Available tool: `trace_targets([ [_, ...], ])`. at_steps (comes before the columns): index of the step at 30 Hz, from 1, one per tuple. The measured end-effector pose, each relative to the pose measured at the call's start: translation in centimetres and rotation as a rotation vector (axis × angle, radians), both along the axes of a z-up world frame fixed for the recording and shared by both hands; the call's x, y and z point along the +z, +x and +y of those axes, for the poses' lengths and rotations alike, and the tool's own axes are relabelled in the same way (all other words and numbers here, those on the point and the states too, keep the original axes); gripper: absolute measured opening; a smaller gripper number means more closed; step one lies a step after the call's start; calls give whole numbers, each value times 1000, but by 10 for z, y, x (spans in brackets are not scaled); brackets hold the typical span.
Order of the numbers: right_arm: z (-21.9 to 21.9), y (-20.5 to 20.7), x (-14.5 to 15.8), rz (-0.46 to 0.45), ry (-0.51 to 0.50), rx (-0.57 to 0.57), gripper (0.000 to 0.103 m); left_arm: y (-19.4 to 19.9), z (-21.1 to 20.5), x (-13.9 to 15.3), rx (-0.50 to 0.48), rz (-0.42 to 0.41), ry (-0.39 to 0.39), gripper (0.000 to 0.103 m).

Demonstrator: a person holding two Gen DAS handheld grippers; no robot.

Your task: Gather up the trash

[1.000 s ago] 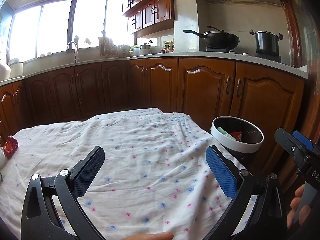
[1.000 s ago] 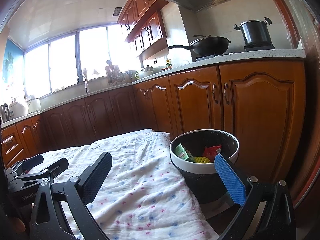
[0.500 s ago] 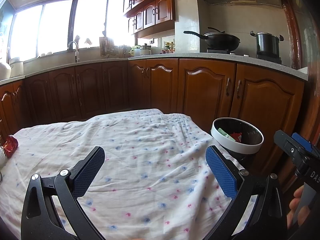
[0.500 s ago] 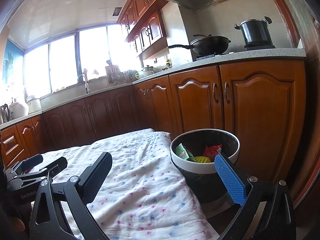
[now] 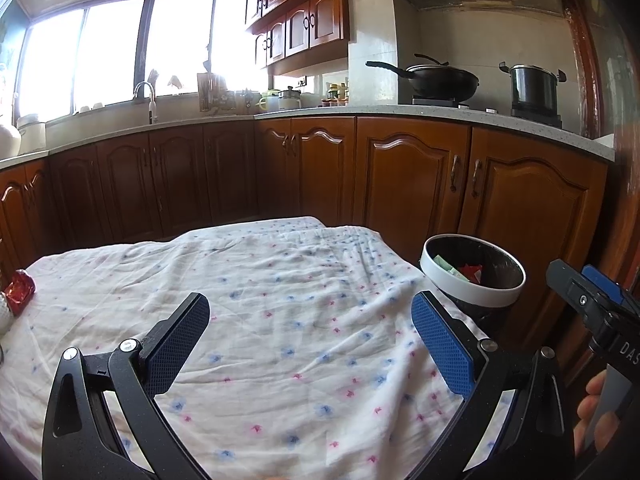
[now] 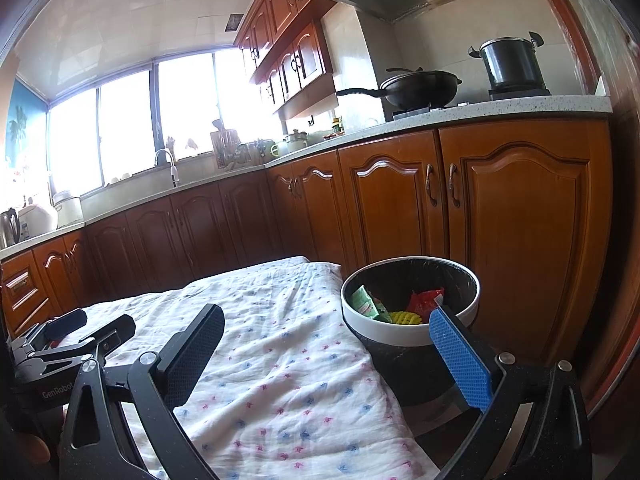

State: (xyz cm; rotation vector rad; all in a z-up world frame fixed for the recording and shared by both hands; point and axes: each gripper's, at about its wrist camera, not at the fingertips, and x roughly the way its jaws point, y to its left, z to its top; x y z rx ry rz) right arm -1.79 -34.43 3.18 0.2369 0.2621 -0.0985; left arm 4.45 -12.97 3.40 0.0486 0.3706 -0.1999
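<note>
Right wrist view gives me the best look at the trash bin: a dark bin with a white rim, standing on the floor just beside the right edge of the table, in front of the wooden cabinets. Inside it I see a green wrapper, a red wrapper and a yellow piece, all lying together on the black liner. In the left wrist view the same bin sits beyond the right corner of the table.

My right gripper is spread wide and holds nothing; its blue pad is in front of the bin's near rim. My left gripper is also wide apart and empty, above the floral tablecloth. At the far left edge of that cloth I see a red shiny wrapper, partly cut off by the frame.

On the counter behind stand a black wok and a steel pot. A hand shows at the right edge of the left view.
</note>
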Motion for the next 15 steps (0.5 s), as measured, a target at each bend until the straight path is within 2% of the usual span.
trace_targets([
  [15,-1,1,0,5,3,8,103,0,0,-1,2,4,-5,103],
])
